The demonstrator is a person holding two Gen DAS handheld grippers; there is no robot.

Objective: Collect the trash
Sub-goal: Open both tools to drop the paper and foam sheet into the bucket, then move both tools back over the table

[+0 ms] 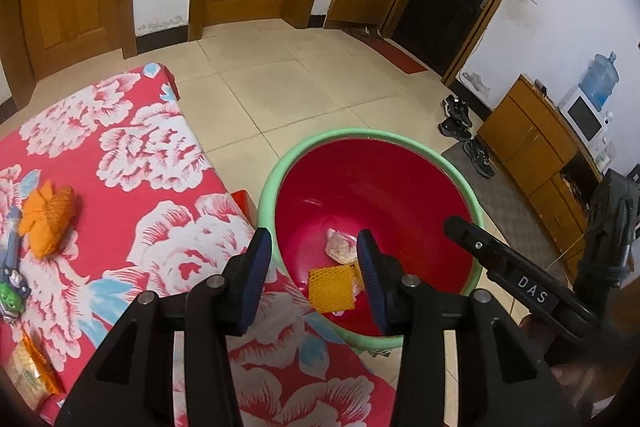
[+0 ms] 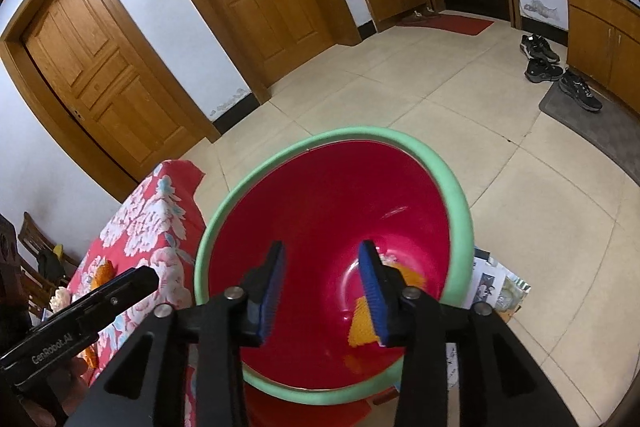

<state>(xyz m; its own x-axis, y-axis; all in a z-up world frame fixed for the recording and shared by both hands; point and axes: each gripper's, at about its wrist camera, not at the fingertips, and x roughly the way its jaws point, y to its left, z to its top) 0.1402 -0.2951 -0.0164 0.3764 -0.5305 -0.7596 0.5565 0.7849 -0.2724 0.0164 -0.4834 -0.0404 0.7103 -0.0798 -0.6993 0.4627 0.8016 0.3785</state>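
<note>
- Trash is seen in two places: an orange net and a crumpled wrapper lie in the red basin, and an orange net bundle waits on the flowered table
- Left gripper and right gripper are held apart, with nothing gripped
- Net looks light and soft, so it is best pinched at a loose edge
</note>
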